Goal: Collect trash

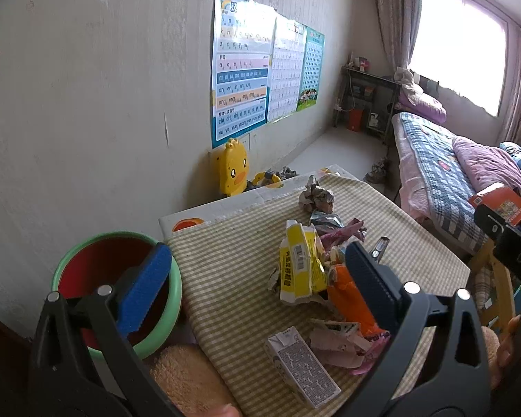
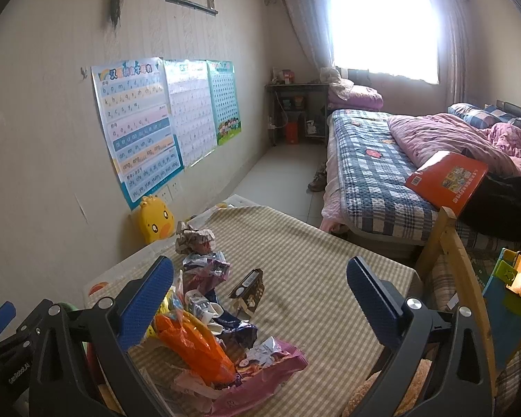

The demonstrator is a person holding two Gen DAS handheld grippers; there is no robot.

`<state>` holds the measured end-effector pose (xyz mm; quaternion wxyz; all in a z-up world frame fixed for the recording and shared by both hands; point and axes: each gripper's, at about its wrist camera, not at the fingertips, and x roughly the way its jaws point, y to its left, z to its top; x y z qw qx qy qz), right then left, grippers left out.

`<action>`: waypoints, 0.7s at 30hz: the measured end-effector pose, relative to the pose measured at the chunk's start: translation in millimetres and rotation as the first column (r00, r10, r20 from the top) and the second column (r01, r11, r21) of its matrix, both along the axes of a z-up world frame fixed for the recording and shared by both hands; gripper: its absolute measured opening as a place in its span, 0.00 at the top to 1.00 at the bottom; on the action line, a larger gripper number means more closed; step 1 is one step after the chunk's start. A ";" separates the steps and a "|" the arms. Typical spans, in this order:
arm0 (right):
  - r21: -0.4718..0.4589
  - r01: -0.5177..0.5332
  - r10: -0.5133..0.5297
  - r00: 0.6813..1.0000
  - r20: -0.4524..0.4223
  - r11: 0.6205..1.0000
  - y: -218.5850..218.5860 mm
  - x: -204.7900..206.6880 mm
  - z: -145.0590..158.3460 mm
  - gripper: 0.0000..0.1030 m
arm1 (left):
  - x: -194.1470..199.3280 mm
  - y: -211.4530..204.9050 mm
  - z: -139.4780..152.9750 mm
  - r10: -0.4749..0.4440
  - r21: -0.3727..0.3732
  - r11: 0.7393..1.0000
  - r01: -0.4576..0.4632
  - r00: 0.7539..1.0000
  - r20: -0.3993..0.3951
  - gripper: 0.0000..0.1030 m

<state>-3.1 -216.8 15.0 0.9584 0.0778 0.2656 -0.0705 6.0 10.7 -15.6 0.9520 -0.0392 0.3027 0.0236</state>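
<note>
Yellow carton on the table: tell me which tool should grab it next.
Left. The yellow carton sits between the open left tool, beside the bin. The right tool faces other wrappers.

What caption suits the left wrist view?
Open left gripper above snack wrappers and cartons on a checked tablecloth, green-rimmed bin beside.

1. The left gripper (image 1: 257, 278) hangs over a checked table (image 1: 225, 271), jaws wide apart and holding nothing.
2. A green bin (image 1: 172, 316) with a red inside stands just beside the table's left edge, behind the left finger.
3. Trash lies between the fingers: a yellow carton (image 1: 297, 264), an orange wrapper (image 1: 347, 295), a grey carton (image 1: 302, 366), and crumpled paper (image 1: 315, 196) farther back.
4. The right gripper (image 1: 510, 243) shows at the right edge.
</note>
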 end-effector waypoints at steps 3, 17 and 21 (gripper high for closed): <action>-0.001 -0.001 0.001 1.000 -0.005 1.000 -0.6 0.0 -1.0 0.07 | 1.1 0.7 -1.8 -0.001 -0.003 1.000 0.001 1.000 -0.006 0.05; -0.011 -0.007 0.007 1.000 -0.025 1.000 4.9 4.3 -6.9 0.07 | 4.1 4.2 -5.6 0.010 -0.011 1.000 -0.011 1.000 -0.029 0.05; -0.011 -0.007 0.007 1.000 -0.025 1.000 5.6 3.8 -8.0 0.07 | 4.3 4.9 -6.8 0.013 -0.010 1.000 -0.014 0.999 -0.034 0.05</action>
